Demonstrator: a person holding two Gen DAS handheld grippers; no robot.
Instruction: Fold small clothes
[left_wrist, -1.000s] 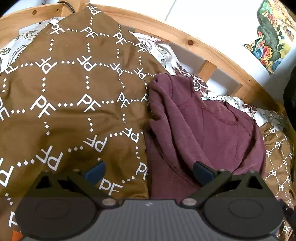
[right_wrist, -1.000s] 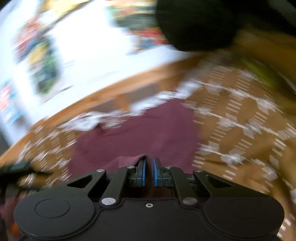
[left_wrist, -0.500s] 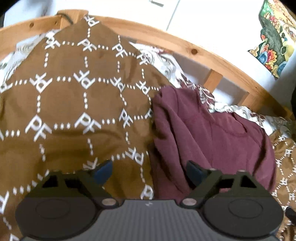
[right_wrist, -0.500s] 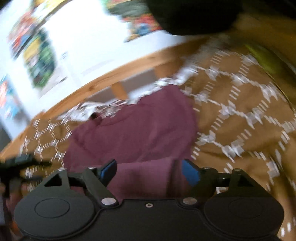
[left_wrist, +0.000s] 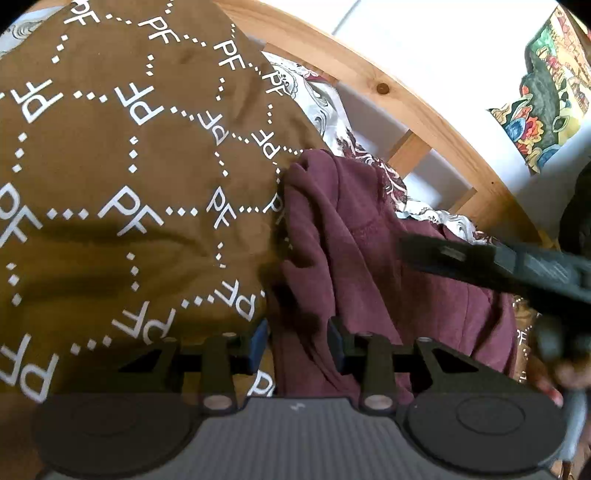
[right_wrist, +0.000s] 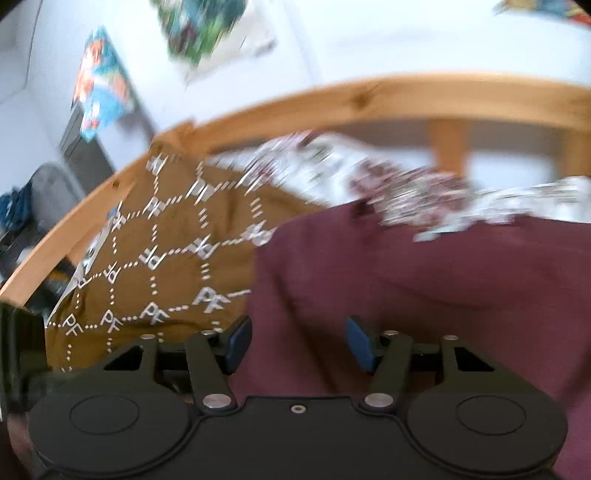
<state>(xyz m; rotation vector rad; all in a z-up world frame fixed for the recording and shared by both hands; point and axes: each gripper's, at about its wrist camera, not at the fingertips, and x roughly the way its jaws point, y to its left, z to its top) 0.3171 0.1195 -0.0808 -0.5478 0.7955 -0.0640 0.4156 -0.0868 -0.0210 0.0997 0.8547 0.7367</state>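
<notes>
A maroon hooded garment (left_wrist: 354, 258) lies crumpled on a brown bedspread (left_wrist: 129, 166) printed with white letters. My left gripper (left_wrist: 297, 343) is open, its jaws partly narrowed, with the garment's left edge lying between the blue pads. My right gripper (right_wrist: 297, 343) is open over the same maroon garment (right_wrist: 424, 288), near its left edge; this view is blurred. The right gripper's black body (left_wrist: 498, 266) shows at the right of the left wrist view, above the garment.
A curved wooden bed frame (left_wrist: 406, 99) with slats runs behind the bedspread, with a white wall beyond. A white patterned sheet (left_wrist: 325, 110) shows along the bed's far edge. Colourful pictures (left_wrist: 546, 96) hang on the wall. A grey chair (right_wrist: 48, 192) stands at the far left.
My left gripper moved in to the garment's left edge and its jaws narrowed. My right gripper opened, let go of the maroon cloth and swung left across the garment.
</notes>
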